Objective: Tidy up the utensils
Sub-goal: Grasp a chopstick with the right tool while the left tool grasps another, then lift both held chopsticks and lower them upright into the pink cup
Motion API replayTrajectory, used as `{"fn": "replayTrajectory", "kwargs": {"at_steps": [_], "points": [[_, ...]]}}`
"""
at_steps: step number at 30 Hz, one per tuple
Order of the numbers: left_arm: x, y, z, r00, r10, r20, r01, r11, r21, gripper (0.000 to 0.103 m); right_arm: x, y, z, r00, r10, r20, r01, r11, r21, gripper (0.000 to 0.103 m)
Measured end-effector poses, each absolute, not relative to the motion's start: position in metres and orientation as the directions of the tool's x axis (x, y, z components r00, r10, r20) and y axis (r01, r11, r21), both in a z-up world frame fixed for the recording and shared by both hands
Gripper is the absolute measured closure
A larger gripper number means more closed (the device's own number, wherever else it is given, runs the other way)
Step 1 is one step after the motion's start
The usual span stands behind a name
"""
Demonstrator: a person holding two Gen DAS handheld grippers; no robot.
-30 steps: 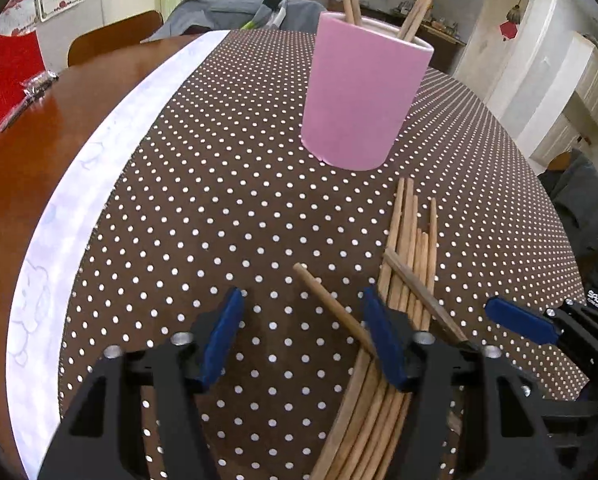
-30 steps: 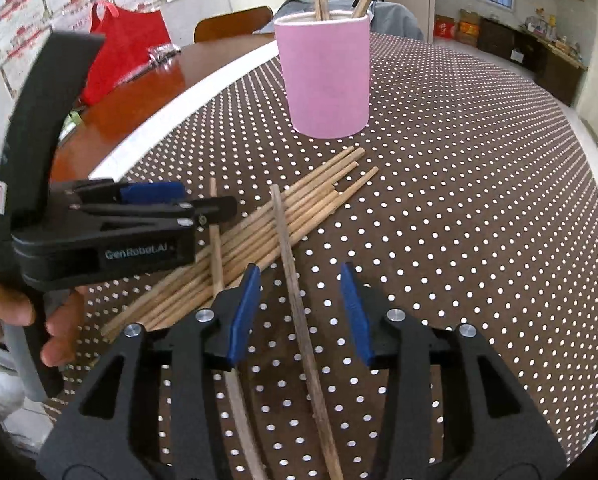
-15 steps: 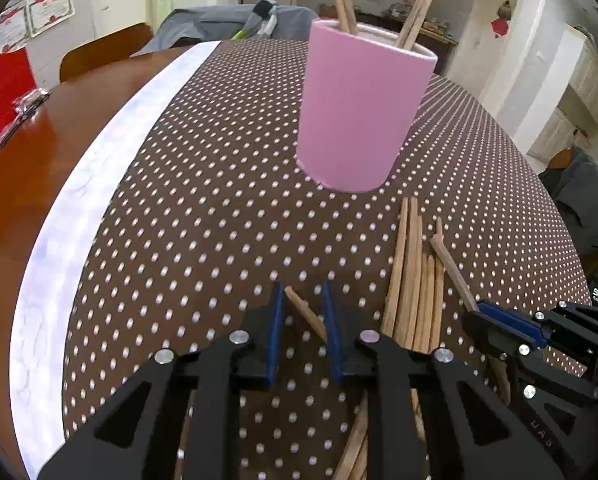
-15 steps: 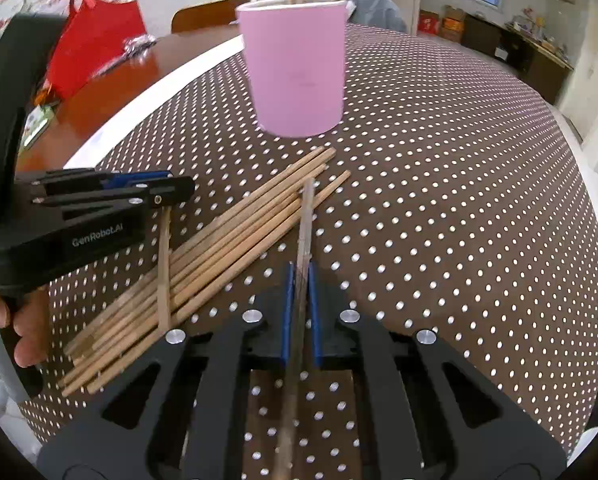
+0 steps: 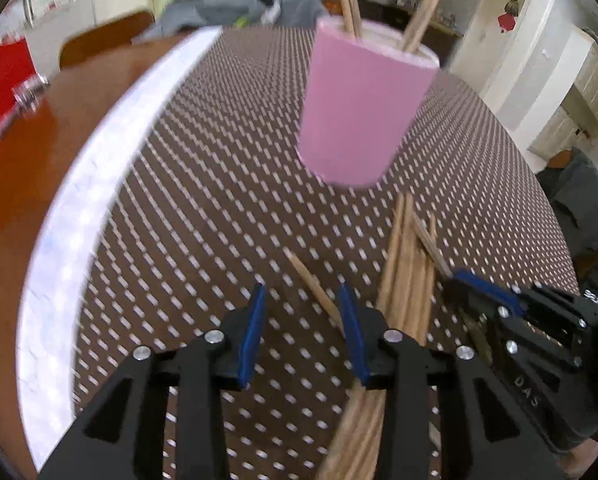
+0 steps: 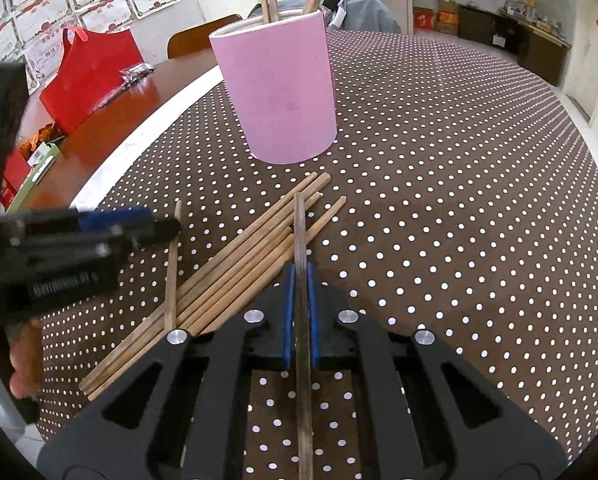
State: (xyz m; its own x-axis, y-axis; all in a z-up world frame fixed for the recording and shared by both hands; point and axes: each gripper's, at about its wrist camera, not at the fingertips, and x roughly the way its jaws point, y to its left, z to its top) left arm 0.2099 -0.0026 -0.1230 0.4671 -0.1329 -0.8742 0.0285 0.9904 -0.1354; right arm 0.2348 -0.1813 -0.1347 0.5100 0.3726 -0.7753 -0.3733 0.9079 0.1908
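Note:
A pink cup point(image 5: 365, 112) point(image 6: 281, 88) stands on the brown dotted tablecloth with three chopsticks in it. A pile of wooden chopsticks point(image 5: 407, 280) point(image 6: 239, 268) lies in front of it. My left gripper point(image 5: 303, 308) is open; a single chopstick point(image 5: 313, 284) lies between its fingers, near the right pad. My right gripper point(image 6: 300, 280) is shut on a dark chopstick point(image 6: 300, 240) that points toward the cup. The left gripper also shows at the left of the right wrist view point(image 6: 99, 228), and the right gripper at the right of the left wrist view point(image 5: 499, 300).
A white strip point(image 5: 99, 184) edges the cloth, with bare wooden table point(image 5: 31, 168) beyond it. A red bag point(image 6: 87, 68) and small packets sit at the far left. Chairs with grey clothes stand behind the table point(image 5: 235, 8).
My left gripper has opened again after closing on the single chopstick half a second ago. My right gripper closed on the dark chopstick and now holds it lifted, nearer the cup.

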Motion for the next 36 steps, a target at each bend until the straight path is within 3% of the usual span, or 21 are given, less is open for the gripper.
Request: {"fn": "replayTrajectory", "kwargs": {"at_steps": [6, 7, 8, 14, 21, 23, 24, 33, 36], "points": [[0.210, -0.023, -0.130, 0.487, -0.076, -0.870, 0.039, 0.997, -0.065, 0.066, 0.231, -0.182, -0.135, 0.502, 0.382, -0.776, -0.381, 0.903, 0.198, 0.096], [0.211, -0.025, -0.130, 0.490, -0.069, -0.869, 0.045, 0.998, -0.053, 0.068, 0.231, -0.183, -0.135, 0.501, 0.383, -0.776, -0.382, 0.902, 0.199, 0.096], [0.211, -0.029, -0.131, 0.495, -0.052, -0.867, 0.052, 0.998, -0.030, 0.078, 0.230, -0.183, -0.135, 0.501, 0.383, -0.776, -0.382, 0.902, 0.199, 0.096], [0.222, -0.028, -0.132, 0.521, -0.059, -0.851, 0.075, 0.997, -0.023, 0.097, 0.230, -0.184, -0.135, 0.503, 0.382, -0.775, -0.376, 0.905, 0.201, 0.096], [0.225, -0.011, -0.128, 0.498, -0.119, -0.859, 0.083, 0.993, -0.089, 0.094, 0.231, -0.184, -0.135, 0.501, 0.382, -0.777, -0.374, 0.905, 0.204, 0.096], [0.219, -0.010, -0.127, 0.489, -0.099, -0.867, 0.092, 0.994, -0.061, 0.075, 0.231, -0.183, -0.135, 0.501, 0.379, -0.778, -0.374, 0.905, 0.200, 0.096], [0.217, -0.009, -0.127, 0.482, -0.090, -0.872, 0.096, 0.994, -0.050, 0.074, 0.231, -0.183, -0.135, 0.499, 0.379, -0.779, -0.375, 0.905, 0.200, 0.096], [0.202, -0.023, -0.129, 0.471, -0.014, -0.882, 0.185, 0.979, 0.083, 0.074, 0.231, -0.176, -0.135, 0.495, 0.368, -0.787, -0.380, 0.906, 0.185, 0.096], [0.201, -0.025, -0.128, 0.467, -0.068, -0.882, 0.226, 0.973, 0.045, 0.095, 0.231, -0.174, -0.135, 0.502, 0.365, -0.784, -0.376, 0.909, 0.183, 0.096]]}}
